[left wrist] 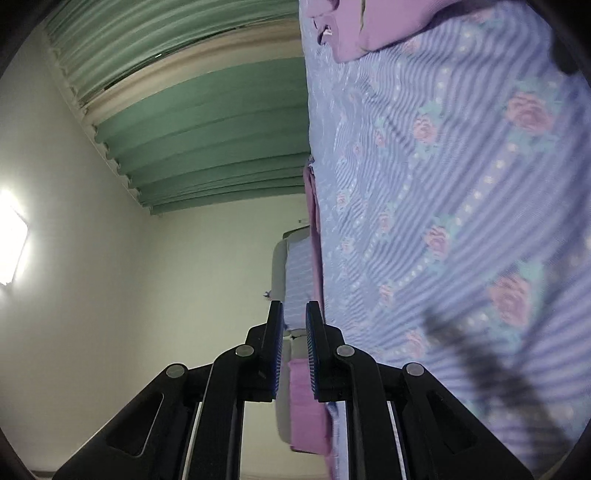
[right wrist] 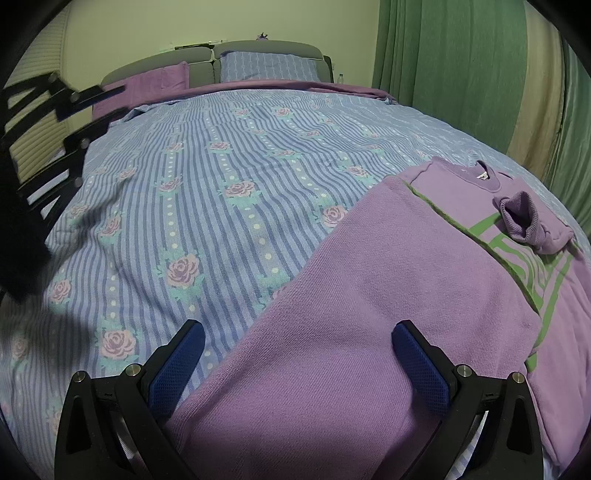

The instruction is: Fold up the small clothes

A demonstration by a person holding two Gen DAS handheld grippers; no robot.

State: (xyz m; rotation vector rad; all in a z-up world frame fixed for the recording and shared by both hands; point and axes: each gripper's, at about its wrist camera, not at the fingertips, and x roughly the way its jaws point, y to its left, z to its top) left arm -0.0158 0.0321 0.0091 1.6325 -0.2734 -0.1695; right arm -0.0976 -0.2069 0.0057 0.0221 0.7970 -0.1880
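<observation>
A lilac sweatshirt (right wrist: 369, 302) with a green print lies on the bed at the right, one side folded over the body and a sleeve cuff (right wrist: 521, 218) resting near the collar. My right gripper (right wrist: 299, 354) is open, low over the folded part, holding nothing. My left gripper (left wrist: 294, 325) is rolled sideways in the air, jaws nearly together with a narrow gap and nothing between them. It also shows in the right wrist view (right wrist: 107, 107), raised at the left over the bed. A corner of the sweatshirt (left wrist: 351, 26) shows at the top of the left wrist view.
The bed has a blue striped cover with roses (right wrist: 221, 177), a blue pillow (right wrist: 269, 66), a purple pillow (right wrist: 147, 85) and a grey headboard (right wrist: 266, 48). Green curtains (right wrist: 461, 74) hang at the right. A ceiling light (left wrist: 11, 243) glares.
</observation>
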